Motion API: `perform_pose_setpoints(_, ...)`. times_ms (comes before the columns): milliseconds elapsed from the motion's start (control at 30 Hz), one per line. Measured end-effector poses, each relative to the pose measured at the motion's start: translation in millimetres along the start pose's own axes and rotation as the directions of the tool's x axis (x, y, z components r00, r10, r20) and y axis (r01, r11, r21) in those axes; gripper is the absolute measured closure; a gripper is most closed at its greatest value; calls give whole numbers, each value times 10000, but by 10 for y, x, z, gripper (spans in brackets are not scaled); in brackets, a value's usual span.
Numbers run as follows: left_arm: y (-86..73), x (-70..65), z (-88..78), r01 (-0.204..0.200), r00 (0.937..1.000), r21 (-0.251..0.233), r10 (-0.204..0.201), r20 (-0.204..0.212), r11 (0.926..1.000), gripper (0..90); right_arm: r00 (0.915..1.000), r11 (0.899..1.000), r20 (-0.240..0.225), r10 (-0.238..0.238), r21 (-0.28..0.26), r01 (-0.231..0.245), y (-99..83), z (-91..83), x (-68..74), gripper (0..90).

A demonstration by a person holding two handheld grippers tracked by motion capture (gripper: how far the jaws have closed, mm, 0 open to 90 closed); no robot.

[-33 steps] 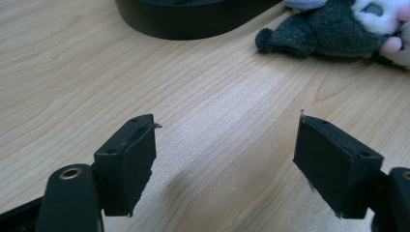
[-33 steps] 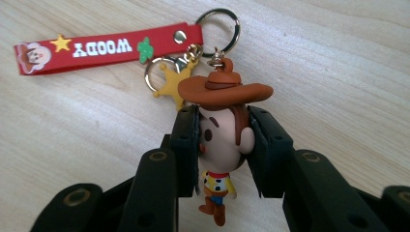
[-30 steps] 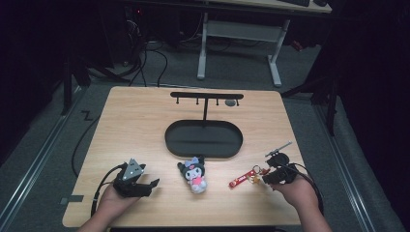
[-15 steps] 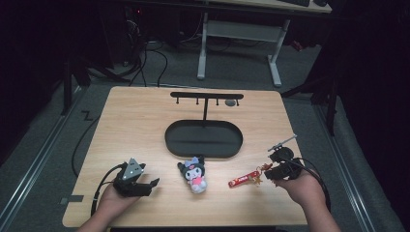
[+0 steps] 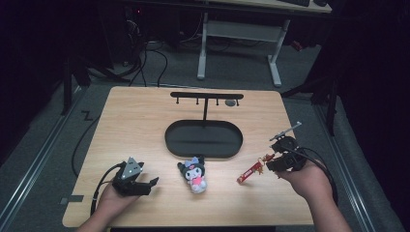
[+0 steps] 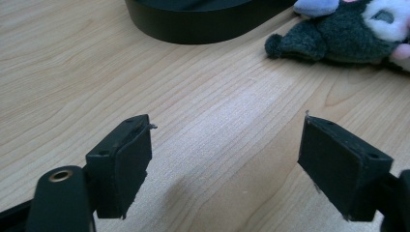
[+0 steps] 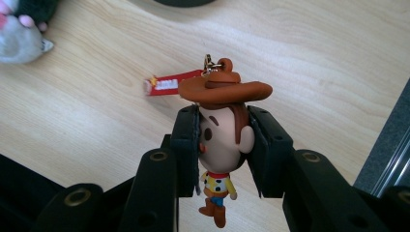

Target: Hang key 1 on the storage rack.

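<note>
A cowboy figure keychain [image 7: 222,140] with a brown hat is clamped by its head between the jaws of my right gripper [image 7: 223,150]. Its red tag [image 7: 171,86] hangs from the hat's ring. In the high view the right gripper [image 5: 273,160] is lifted over the table's right side, and the red tag [image 5: 250,173] trails down to the left. My left gripper [image 5: 151,186] rests at the front left, open. Its jaws have just been opening, with bare wood between them [image 6: 227,164]. A dark plush doll [image 5: 193,175] lies between the two grippers.
A black stand has an oval base [image 5: 203,140] mid-table and a hook bar [image 5: 205,95] above it. The base's edge [image 6: 203,19] and the plush [image 6: 348,29] lie ahead of the left gripper. The table's right edge [image 7: 387,145] is near the right gripper.
The right gripper has risen with the cowboy keychain, lifting the red tag off the table. The left hand stays in place.
</note>
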State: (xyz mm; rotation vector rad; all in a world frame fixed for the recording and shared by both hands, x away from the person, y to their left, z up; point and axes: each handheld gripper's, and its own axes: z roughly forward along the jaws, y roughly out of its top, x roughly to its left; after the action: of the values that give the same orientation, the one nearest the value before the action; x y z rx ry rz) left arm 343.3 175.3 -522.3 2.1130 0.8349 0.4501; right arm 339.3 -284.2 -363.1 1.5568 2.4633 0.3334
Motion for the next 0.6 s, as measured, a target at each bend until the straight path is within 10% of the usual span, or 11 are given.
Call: perform_pose_setpoints(600,-2,23,23,-54,9999,-25,54,101,10000,178,9999,9993,79,-126,-355,129,175,-231,57,675)
